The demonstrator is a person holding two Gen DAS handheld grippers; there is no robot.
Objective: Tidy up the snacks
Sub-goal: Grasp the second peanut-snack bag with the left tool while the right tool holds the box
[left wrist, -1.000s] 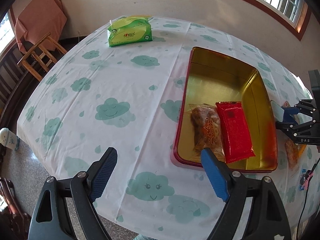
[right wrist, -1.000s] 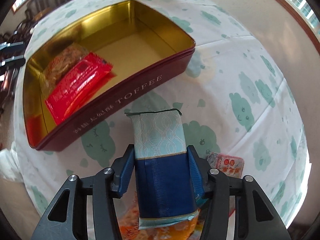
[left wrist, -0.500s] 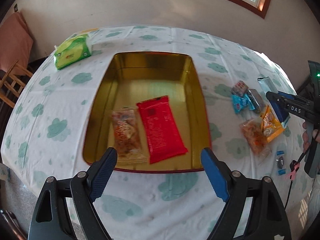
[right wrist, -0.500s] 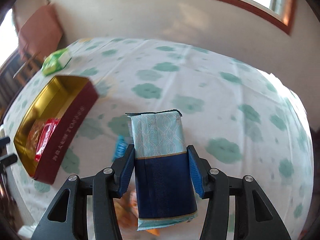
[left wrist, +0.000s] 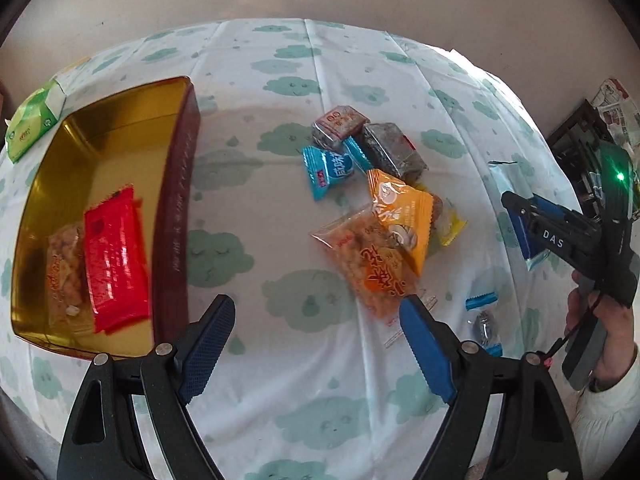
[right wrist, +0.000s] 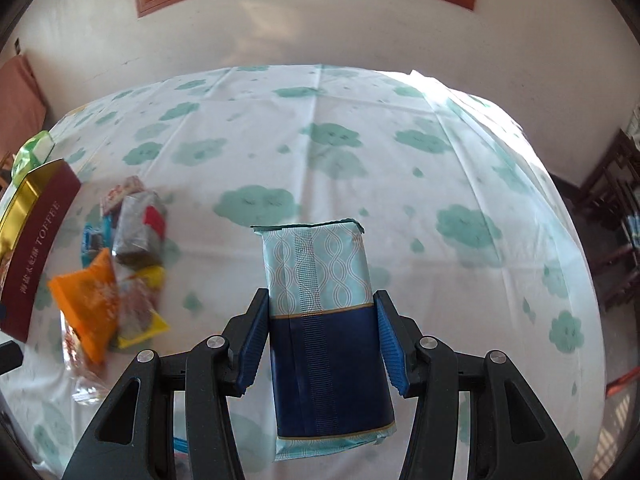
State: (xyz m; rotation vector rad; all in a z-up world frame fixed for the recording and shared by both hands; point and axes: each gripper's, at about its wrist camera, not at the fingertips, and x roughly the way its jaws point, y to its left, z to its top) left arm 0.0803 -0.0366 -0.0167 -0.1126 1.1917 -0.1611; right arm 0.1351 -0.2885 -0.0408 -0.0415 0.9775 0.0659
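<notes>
A dark red tin (left wrist: 176, 184) with a gold inside stands at the left and holds a red packet (left wrist: 114, 256) and a clear snack bag (left wrist: 64, 268). Loose snacks lie in a pile at mid table: a blue candy (left wrist: 328, 168), a grey packet (left wrist: 394, 152), an orange packet (left wrist: 404, 216) and a clear orange-printed bag (left wrist: 368, 264). My left gripper (left wrist: 316, 304) hovers over bare cloth, its jaws closing with nothing between them; the clear bag's corner lies by its right fingertip. My right gripper (right wrist: 320, 296) is shut on a blue and pale-teal packet (right wrist: 320, 272), held above the cloth right of the pile.
A green tissue pack (left wrist: 34, 120) lies beyond the tin at the far left. Small wrapped candies (left wrist: 482, 312) lie right of the pile. A person's hand (left wrist: 608, 340) holds the right gripper's handle. Dark wooden furniture (right wrist: 612, 216) stands past the table's right edge.
My left gripper has swung right, from over the tin to the snack pile. My right gripper has carried the blue packet away from the tin, which now sits at its view's far left.
</notes>
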